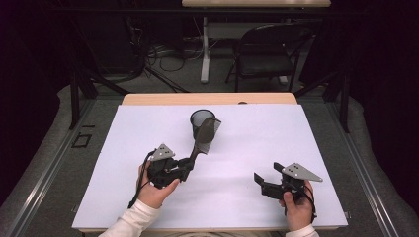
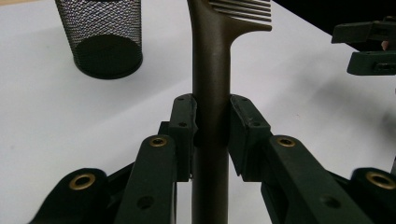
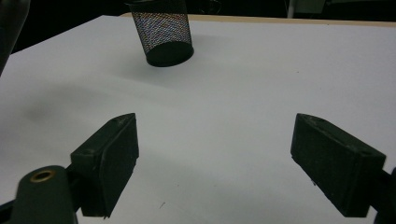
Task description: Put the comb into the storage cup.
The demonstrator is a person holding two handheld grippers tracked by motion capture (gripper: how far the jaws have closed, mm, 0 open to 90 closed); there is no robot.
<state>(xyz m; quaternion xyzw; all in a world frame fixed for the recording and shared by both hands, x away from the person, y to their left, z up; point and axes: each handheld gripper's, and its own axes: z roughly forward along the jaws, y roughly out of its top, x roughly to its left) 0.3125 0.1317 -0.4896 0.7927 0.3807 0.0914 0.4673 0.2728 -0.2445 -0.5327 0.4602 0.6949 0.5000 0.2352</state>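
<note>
high view overhead, facing forward; gripper views close, sharing mesh cup (image 2: 103,37)

Dim room behind a white-topped table

The table (image 1: 276,133) has a white sheet over a pale wood top, whose far edge shows bare. Beyond that edge stands a black folding chair (image 1: 264,54) on grey floor (image 1: 188,79). Left of the chair is a white desk leg (image 1: 204,49), with a second wood tabletop (image 1: 256,3) above it and tangled cables (image 1: 163,54) further left. Black drapes (image 1: 29,74) darken both sides of the table.
</note>
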